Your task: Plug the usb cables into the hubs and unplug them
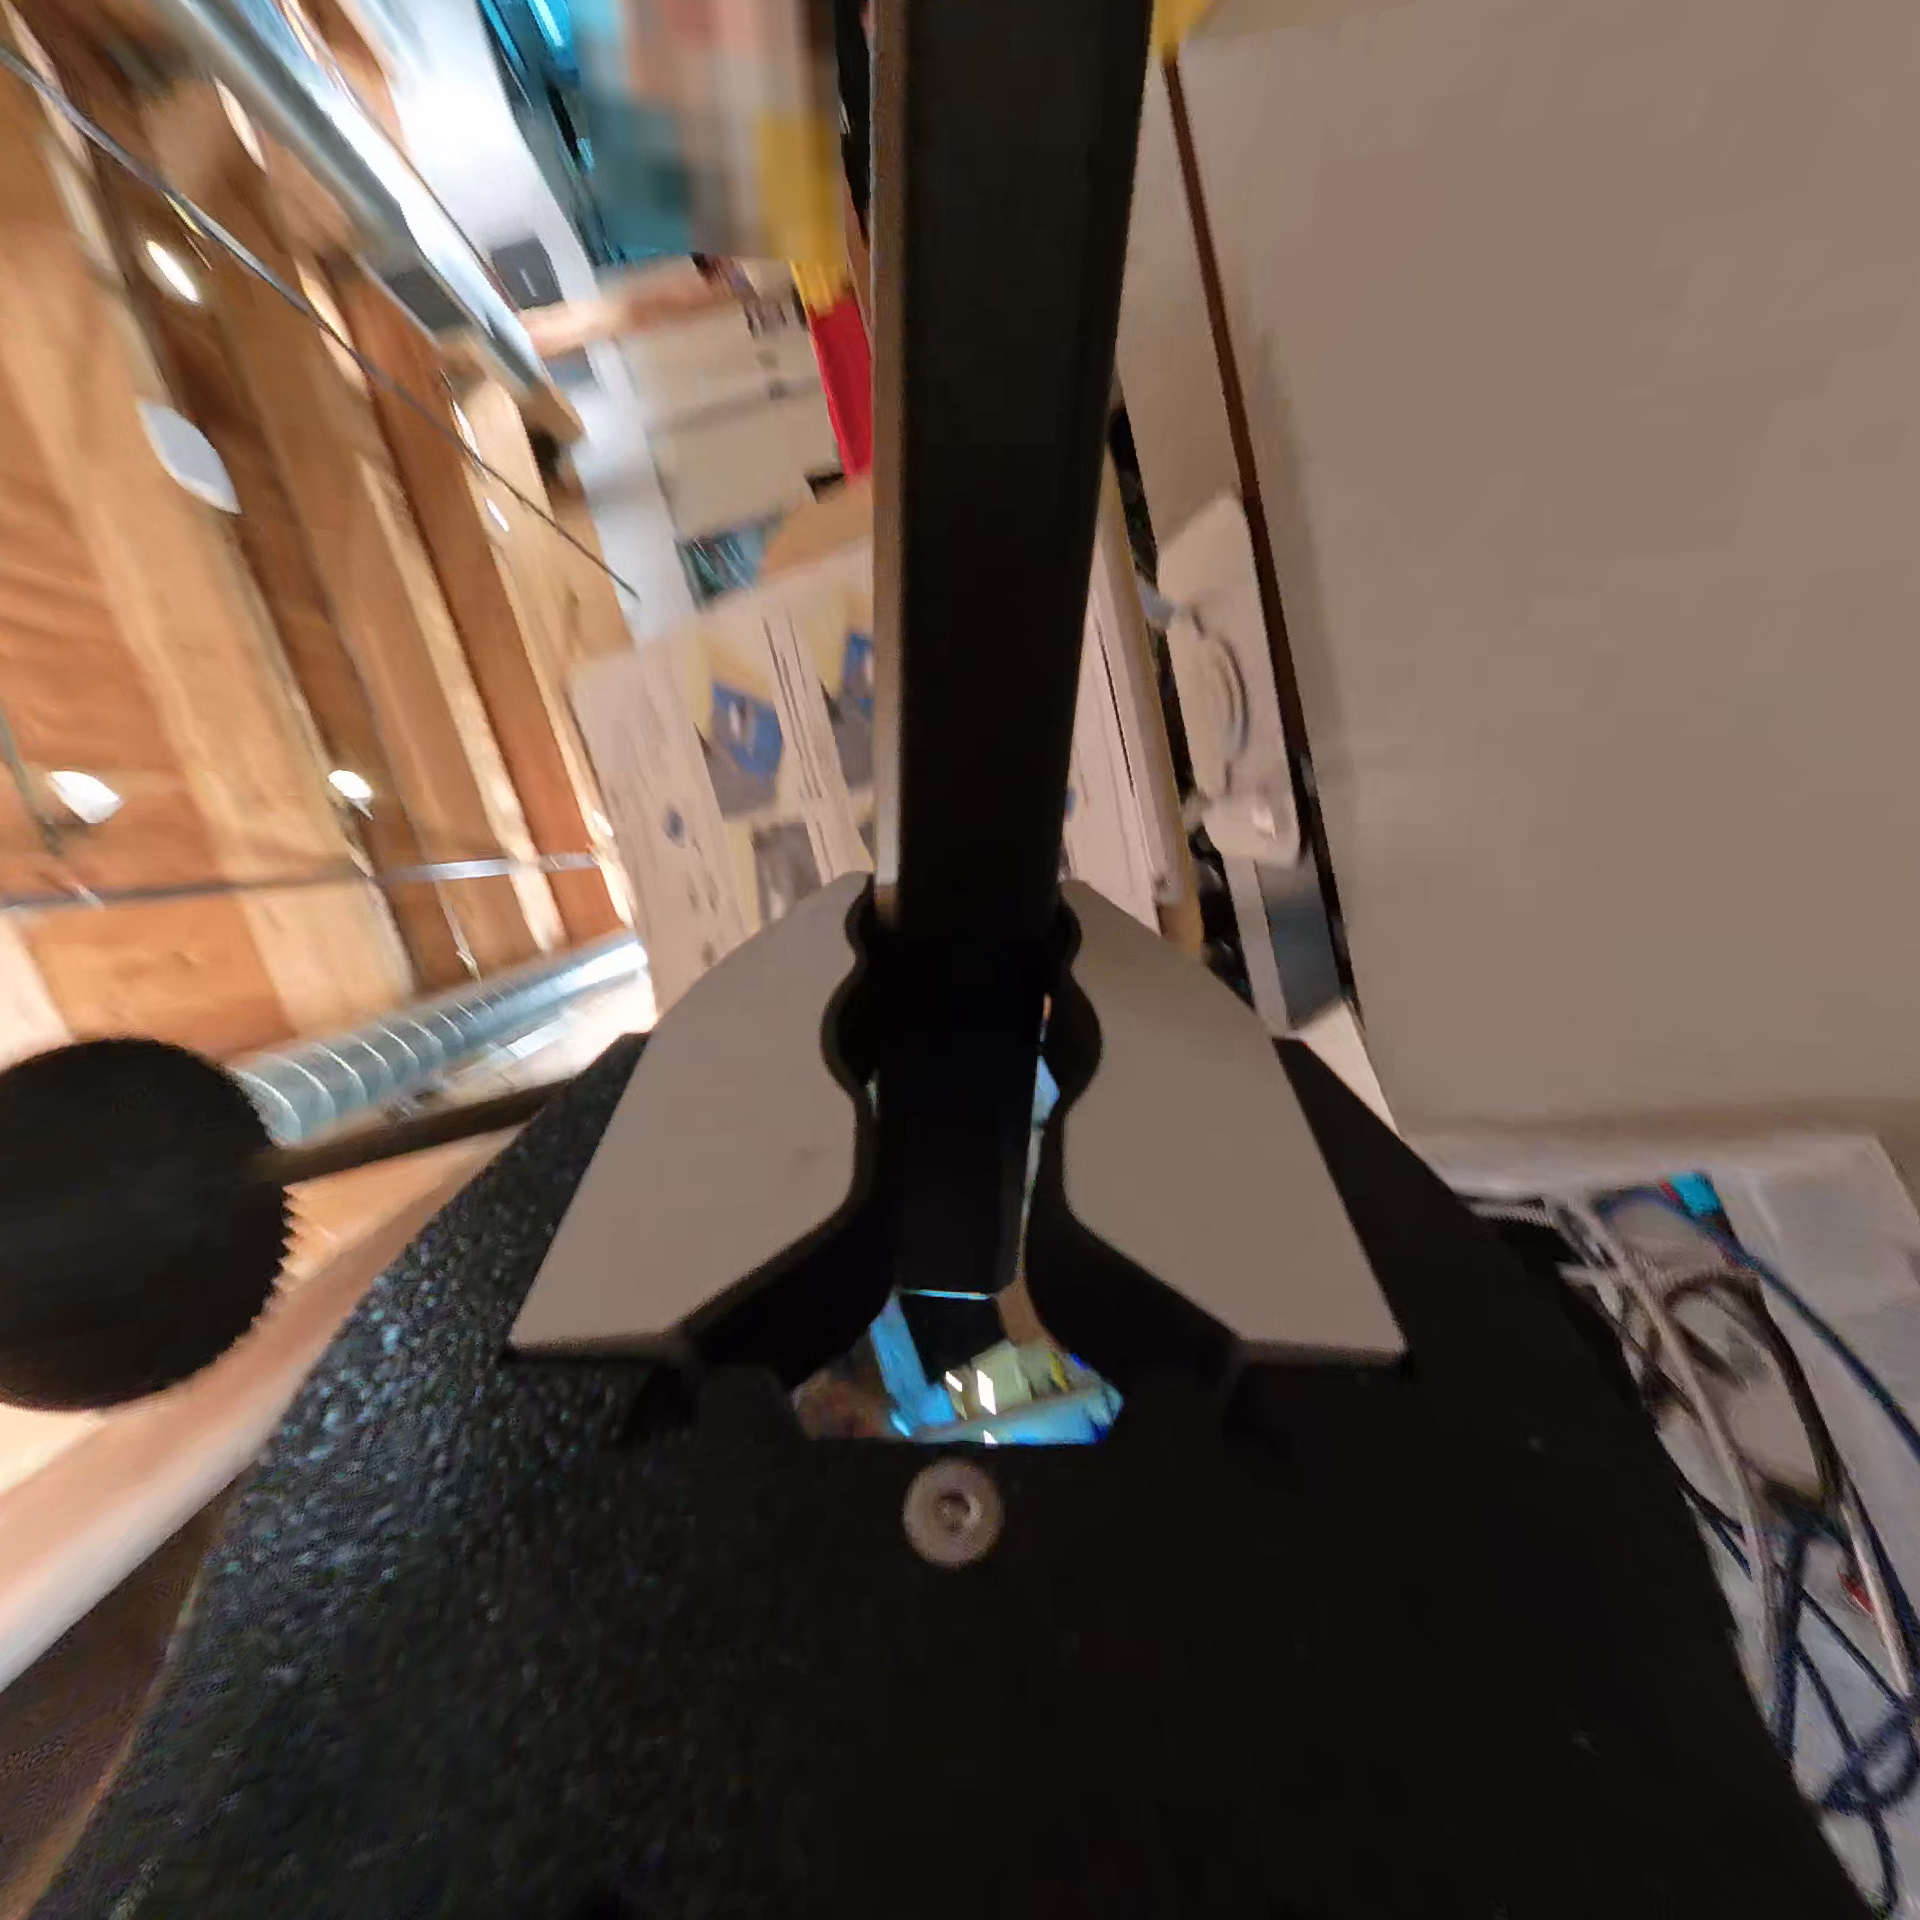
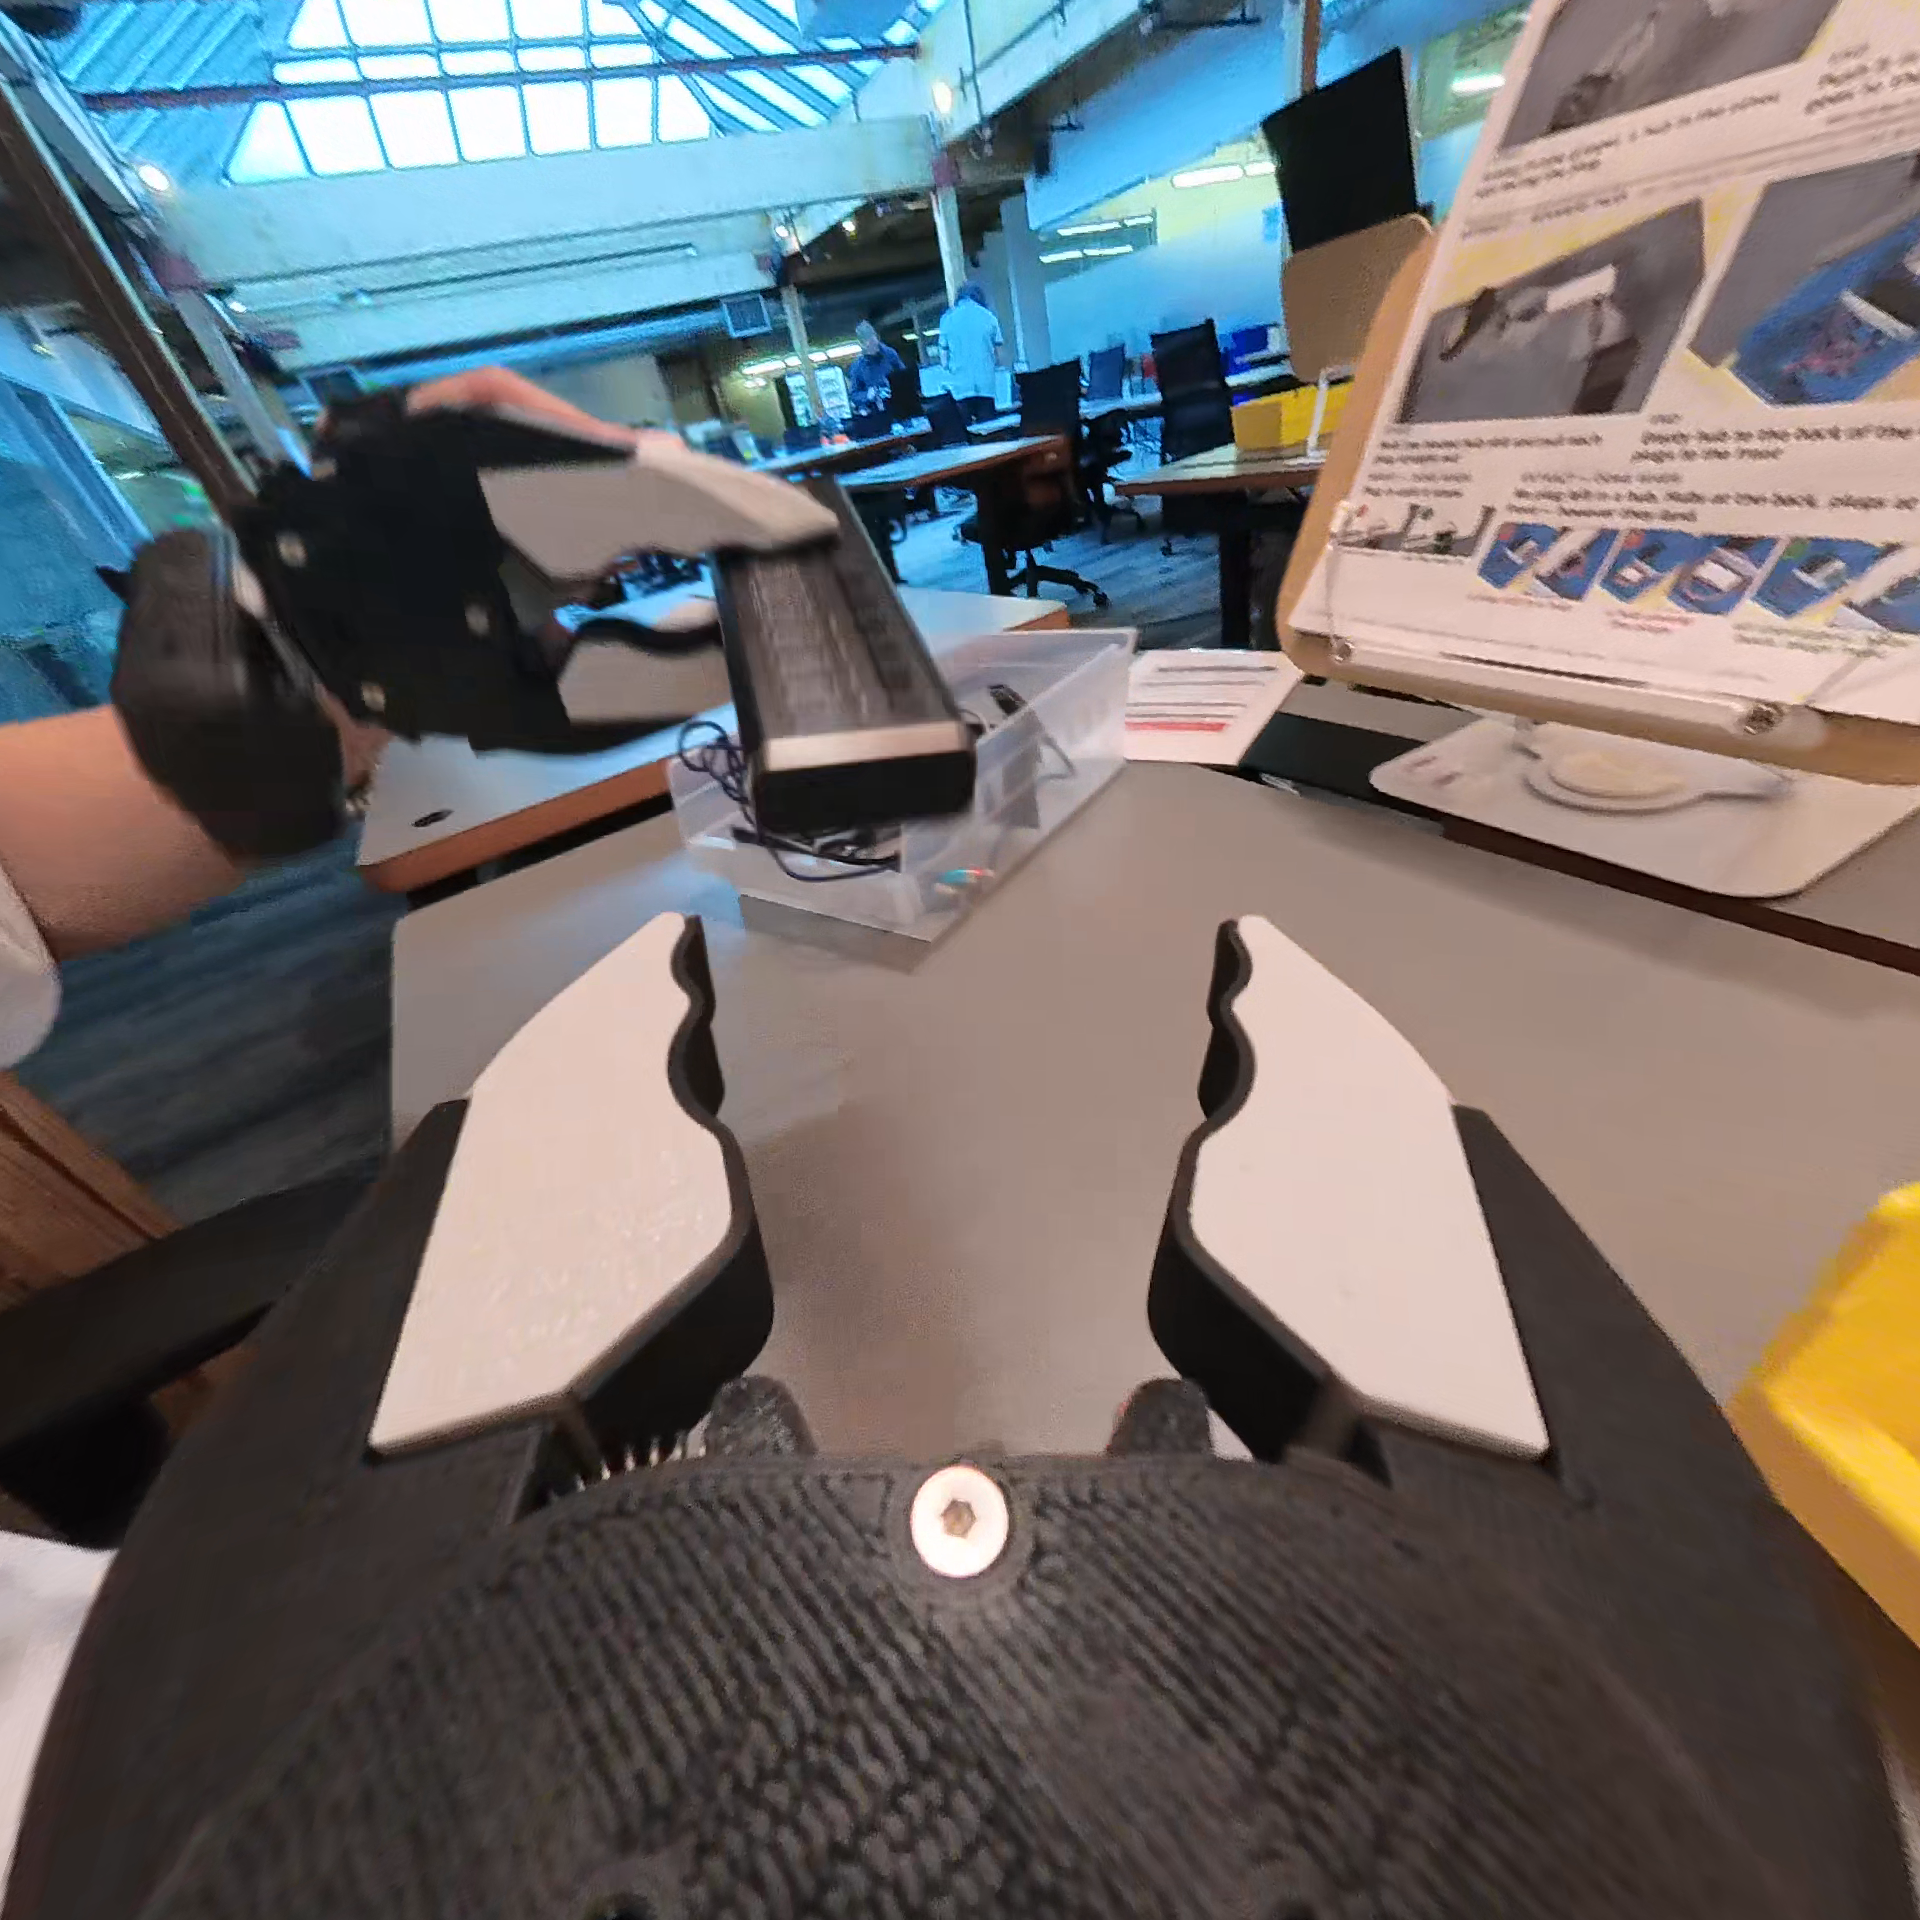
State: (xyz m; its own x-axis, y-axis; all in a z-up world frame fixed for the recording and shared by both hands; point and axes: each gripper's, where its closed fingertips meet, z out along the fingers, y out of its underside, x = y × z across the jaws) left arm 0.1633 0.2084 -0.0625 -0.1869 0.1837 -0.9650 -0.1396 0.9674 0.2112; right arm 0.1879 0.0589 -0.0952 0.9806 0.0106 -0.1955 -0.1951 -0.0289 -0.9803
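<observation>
My left gripper (image 1: 966,925) is shut on a long black USB hub (image 1: 997,520), which runs away from the camera between the fingers. In the right wrist view the same hub (image 2: 842,665) hangs in the air above the grey table (image 2: 1039,1091), held by the left gripper (image 2: 810,551) at upper left. My right gripper (image 2: 961,971) is open and empty, low over the table's near part. A clear plastic box (image 2: 997,790) with dark cables in it stands on the table below the hub's end.
A tilted board with printed instruction sheets (image 2: 1683,416) stands on a white base at the right. A yellow bin (image 2: 1849,1434) sits at the near right edge. Tangled cables (image 1: 1766,1455) show at lower right in the blurred left wrist view. Desks and chairs stand far behind.
</observation>
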